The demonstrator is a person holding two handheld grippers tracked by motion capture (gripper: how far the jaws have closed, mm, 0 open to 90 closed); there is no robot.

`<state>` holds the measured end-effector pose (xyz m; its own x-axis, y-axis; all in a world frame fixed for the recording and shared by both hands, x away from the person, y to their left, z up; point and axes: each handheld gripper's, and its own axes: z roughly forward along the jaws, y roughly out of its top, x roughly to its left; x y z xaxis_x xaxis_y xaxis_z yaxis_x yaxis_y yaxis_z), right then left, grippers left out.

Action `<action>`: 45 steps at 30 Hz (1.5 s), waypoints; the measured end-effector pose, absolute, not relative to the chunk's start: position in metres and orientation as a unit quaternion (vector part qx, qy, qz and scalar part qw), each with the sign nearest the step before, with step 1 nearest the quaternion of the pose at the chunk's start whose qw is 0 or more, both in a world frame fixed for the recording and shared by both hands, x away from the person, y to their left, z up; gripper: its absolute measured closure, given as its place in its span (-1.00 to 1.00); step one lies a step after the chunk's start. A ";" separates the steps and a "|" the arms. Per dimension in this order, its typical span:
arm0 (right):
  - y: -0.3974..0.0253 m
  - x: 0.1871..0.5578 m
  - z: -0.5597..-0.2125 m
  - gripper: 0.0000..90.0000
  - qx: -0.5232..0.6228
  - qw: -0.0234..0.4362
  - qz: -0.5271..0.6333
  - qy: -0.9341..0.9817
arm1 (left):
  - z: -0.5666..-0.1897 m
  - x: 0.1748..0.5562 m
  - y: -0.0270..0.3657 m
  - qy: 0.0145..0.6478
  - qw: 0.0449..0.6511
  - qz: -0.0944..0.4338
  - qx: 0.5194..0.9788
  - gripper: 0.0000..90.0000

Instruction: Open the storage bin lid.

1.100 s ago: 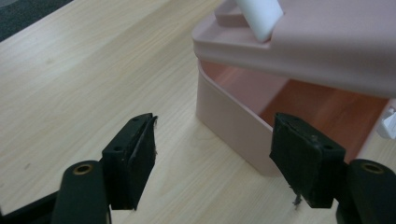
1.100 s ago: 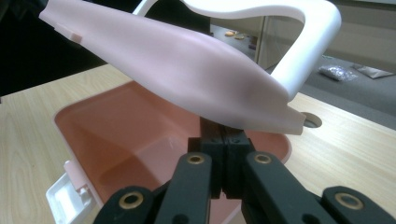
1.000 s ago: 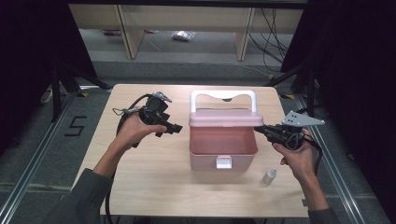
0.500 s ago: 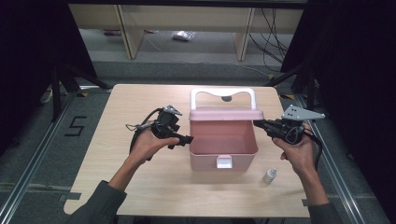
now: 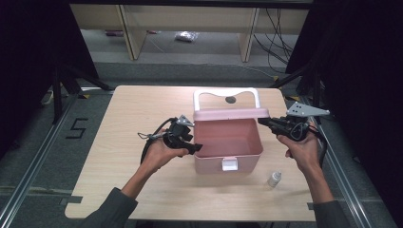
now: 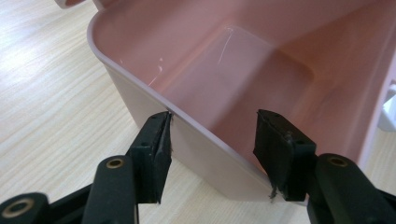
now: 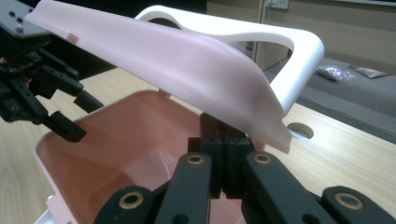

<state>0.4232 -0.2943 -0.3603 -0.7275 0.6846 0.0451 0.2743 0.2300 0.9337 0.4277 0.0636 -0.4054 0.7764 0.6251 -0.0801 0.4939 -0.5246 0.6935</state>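
A pink box (image 5: 228, 142) stands mid-table with its pink lid (image 5: 230, 114) tilted up and its white handle (image 5: 225, 92) behind. My left gripper (image 5: 194, 147) is open at the box's left wall (image 6: 196, 140), one jaw outside it and the other inside; neither pad touches. My right gripper (image 5: 266, 122) is at the lid's right end. In the right gripper view its jaws are shut, and their tips (image 7: 223, 133) run up under the lid's edge (image 7: 187, 60), which hides them. The box's inside (image 7: 116, 154) is empty.
A small white bottle (image 5: 274, 179) stands on the table to the front right of the box. The box's white latch (image 5: 230, 164) faces the person. A round hole (image 7: 299, 130) in the tabletop lies behind the box. Bare wood spreads to the left.
My left gripper has moved right across the table to the box's left wall, which now lies between its jaws. My right gripper has stayed at the lid's right end.
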 end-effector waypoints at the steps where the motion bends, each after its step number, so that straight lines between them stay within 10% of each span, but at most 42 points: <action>1: -0.294 0.426 -0.361 1.00 0.309 0.194 0.538 0.760 | -0.405 0.427 0.063 0.323 0.364 0.091 0.869 0.03; 45: -0.295 0.501 -0.390 1.00 0.359 0.192 0.487 0.773 | -0.405 0.416 0.063 0.320 0.352 0.095 0.875 0.19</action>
